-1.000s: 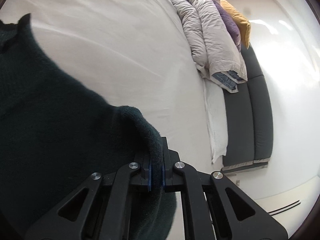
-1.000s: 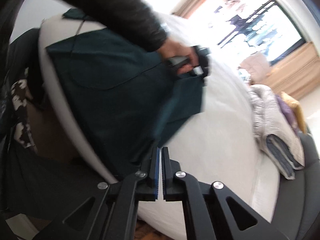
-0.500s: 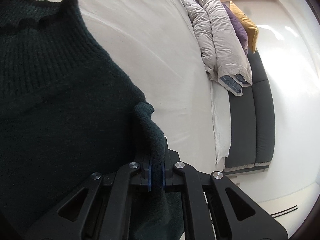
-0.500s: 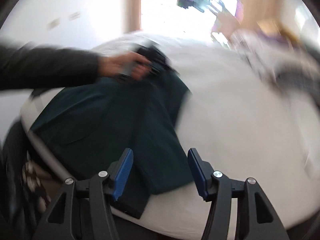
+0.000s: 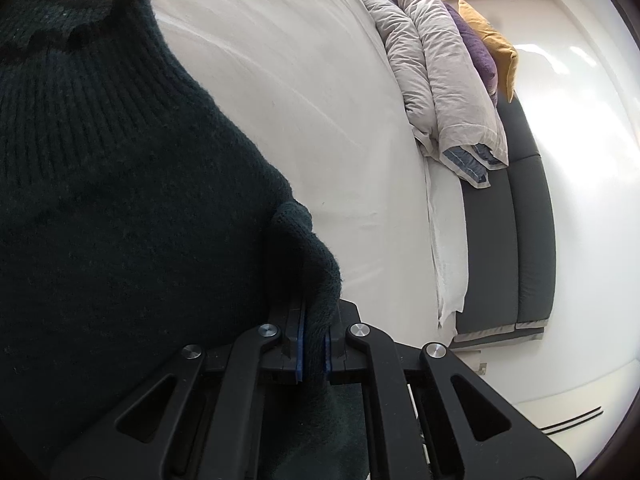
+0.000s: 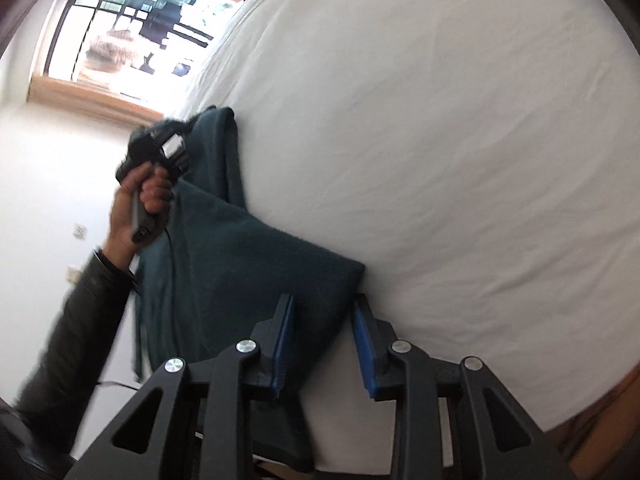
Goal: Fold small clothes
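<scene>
A dark green knitted sweater point(image 5: 120, 208) lies on the white bed point(image 5: 304, 92), its frilled neck at the upper left of the left wrist view. My left gripper point(image 5: 314, 344) is shut on a fold of the sweater's edge. In the right wrist view the sweater point(image 6: 240, 264) lies folded along the bed's left side, and the left gripper point(image 6: 160, 152) holds its far end in the person's hand. My right gripper point(image 6: 322, 340) is open, with the sweater's near corner between its blue-padded fingers point(image 6: 282, 344).
A rolled grey duvet point(image 5: 436, 80) with purple and yellow pillows point(image 5: 492, 52) lies at the far end of the bed by a dark headboard point(image 5: 508, 240). A bright window point(image 6: 132, 20) is beyond the bed point(image 6: 440, 160).
My right gripper has opened and swung down over the sweater's near corner. My left gripper has kept its hold and carried the edge further over the sweater.
</scene>
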### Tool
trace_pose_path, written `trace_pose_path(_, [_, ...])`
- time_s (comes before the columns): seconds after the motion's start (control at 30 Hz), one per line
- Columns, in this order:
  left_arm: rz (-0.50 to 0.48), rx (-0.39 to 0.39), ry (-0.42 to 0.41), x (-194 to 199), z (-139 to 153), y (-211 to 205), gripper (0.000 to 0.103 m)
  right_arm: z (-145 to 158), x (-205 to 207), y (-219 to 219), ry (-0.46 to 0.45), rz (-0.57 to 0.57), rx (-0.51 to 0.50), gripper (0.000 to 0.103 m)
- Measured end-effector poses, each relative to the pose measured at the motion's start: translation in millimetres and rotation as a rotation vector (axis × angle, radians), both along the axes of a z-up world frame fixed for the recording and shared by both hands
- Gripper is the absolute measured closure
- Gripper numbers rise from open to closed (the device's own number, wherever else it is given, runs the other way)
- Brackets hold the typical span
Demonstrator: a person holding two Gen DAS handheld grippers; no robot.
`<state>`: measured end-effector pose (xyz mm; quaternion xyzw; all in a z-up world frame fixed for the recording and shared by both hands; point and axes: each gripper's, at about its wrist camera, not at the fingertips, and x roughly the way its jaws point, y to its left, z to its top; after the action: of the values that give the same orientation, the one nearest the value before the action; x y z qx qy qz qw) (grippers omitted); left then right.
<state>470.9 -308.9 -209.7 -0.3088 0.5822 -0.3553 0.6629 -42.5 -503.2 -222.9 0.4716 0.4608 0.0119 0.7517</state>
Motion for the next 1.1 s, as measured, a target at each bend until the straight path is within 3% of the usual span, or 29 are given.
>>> trace_pose_path(0.1, [-0.001,0.005,0.001,0.1,0.1,-0.6,0.098,-16.5,9.5,-10.1,-0.061,-0.094,0.134,0.075])
trace_pose_path(0.23, [-0.001,0.005,0.002,1.0,-0.1,-1.8,0.098,-13.4,15.3,-2.8,-0.094,-0.100,0.081,0.090])
trace_pose_path(0.33, [0.005,-0.001,0.016,2.3,-0.7,-2.1,0.098,19.7,16.0,7.0,-0.133,-0.080,-0.111,0.091])
trace_pose_path(0.43, [0.012,-0.011,0.030,4.0,-2.3,-3.0,0.098,76.5,13.0,23.6,-0.189,-0.030,-0.410,0.091])
trace_pose_path(0.57, [0.022,-0.025,0.042,5.3,-4.8,-4.4,0.098,166.3,-6.8,72.8,-0.386,0.097,-0.817,0.092])
trace_pose_path(0.67, [0.025,-0.045,0.056,7.1,-6.7,-3.7,0.098,193.2,-22.9,113.3,-0.453,0.221,-1.050,0.092])
trace_pose_path(0.77, [0.024,-0.074,0.074,9.1,-11.4,-2.6,0.098,175.3,-36.2,159.0,-0.448,0.416,-1.175,0.092])
trace_pose_path(0.93, [0.013,-0.083,0.076,9.4,-11.8,-0.4,0.098,74.8,-49.5,229.5,-0.318,0.824,-1.401,0.093])
trace_pose_path(1.1, [0.017,-0.089,0.081,10.2,-13.4,2.4,0.098,41.0,-60.5,258.3,-0.312,1.042,-1.435,0.093])
